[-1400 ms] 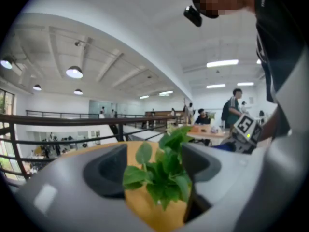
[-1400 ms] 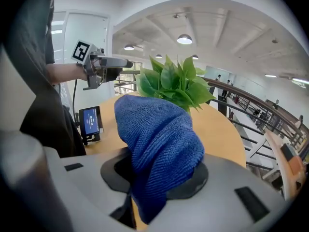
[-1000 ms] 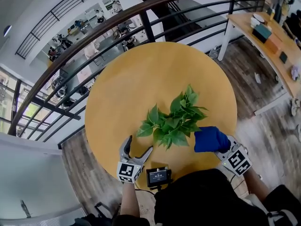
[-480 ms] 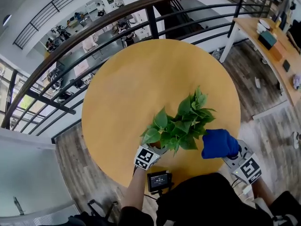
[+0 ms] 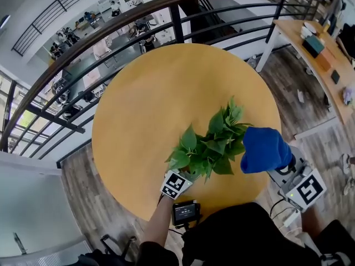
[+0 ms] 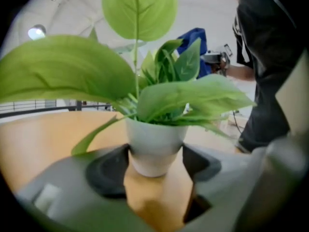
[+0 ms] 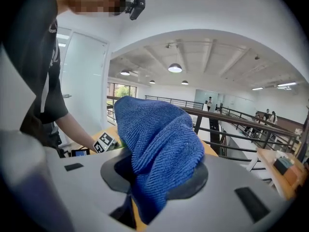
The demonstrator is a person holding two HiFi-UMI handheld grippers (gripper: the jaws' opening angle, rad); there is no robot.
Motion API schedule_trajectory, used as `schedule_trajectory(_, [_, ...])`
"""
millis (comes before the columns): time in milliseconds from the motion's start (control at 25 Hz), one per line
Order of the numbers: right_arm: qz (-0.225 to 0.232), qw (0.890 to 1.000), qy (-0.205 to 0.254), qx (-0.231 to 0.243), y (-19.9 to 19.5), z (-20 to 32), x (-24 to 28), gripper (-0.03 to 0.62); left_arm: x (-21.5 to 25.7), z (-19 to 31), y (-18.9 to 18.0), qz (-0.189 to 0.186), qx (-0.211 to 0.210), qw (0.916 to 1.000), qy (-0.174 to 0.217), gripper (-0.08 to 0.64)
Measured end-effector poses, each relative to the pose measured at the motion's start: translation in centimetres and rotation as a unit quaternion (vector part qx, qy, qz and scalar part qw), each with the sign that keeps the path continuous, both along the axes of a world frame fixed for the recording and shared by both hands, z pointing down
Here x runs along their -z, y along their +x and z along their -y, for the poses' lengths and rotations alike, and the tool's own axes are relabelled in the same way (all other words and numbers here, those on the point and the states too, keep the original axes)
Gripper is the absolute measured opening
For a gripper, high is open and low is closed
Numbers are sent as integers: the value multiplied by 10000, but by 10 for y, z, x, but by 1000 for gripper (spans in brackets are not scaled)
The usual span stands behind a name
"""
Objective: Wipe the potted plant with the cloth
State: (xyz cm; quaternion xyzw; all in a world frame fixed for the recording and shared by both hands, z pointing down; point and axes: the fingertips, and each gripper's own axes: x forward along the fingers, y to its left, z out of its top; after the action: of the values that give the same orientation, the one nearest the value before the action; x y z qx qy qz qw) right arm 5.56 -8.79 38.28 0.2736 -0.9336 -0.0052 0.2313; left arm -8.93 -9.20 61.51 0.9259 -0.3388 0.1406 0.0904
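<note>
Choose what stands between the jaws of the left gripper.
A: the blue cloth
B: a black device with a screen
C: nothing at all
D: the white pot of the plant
D: in the left gripper view the jaws of the left gripper, which have just been closing, stand on both sides of the white pot, with the pads against its wall.

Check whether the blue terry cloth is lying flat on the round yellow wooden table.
No: the blue terry cloth is pinched between the right gripper's jaws, held up beside the plant's green leaves.
</note>
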Motion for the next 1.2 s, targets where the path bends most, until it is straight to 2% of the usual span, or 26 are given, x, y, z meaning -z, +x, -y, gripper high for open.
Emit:
schedule_trajectory(80, [-17, 10000, 48, -82, -6, 11, 6, 135, 0, 1, 0, 2, 8, 10000, -4, 341])
schedule_trajectory(160, [-289, 9995, -55, -147, -9, 21, -10, 135, -1, 2, 0, 3, 30, 10000, -10, 337])
schedule_trajectory(320, [-854, 9937, -678, -258, 1, 13, -81, 135, -1, -1, 0, 20, 46, 10000, -36, 334])
schedule_trajectory(440, [-960, 9881, -1105, -477, 20, -2, -114, 135, -1, 0, -1, 19, 23, 10000, -26, 333])
schedule_trajectory(600, [-1002, 9828, -1374, -722, 42, -9, -133, 135, 0, 2, 0, 17, 30, 10000, -32, 333])
schedule_trajectory(920, [-1731, 9612, -1892, -1014, 80, -25, -189, 135, -1, 2, 1, -9, 30, 10000, 28, 334])
schedule_trajectory(960, [-1680, 9624, -1893, -982, 79, -27, -186, 135, -1, 2, 1, -3, 27, 10000, 16, 334])
schedule_trajectory(1040, [-1361, 9720, -1703, -874, 70, -26, -167, 135, -1, 2, -1, 22, 22, 10000, -6, 334])
schedule_trajectory(1120, [-789, 9851, -1278, -834, 56, -16, -133, 135, 0, 4, -2, 32, 14, 10000, 16, 334])
schedule_trajectory(1200, [-100, 9926, -869, -846, 45, -5, -93, 135, -1, 5, -1, 17, 13, 10000, 31, 336])
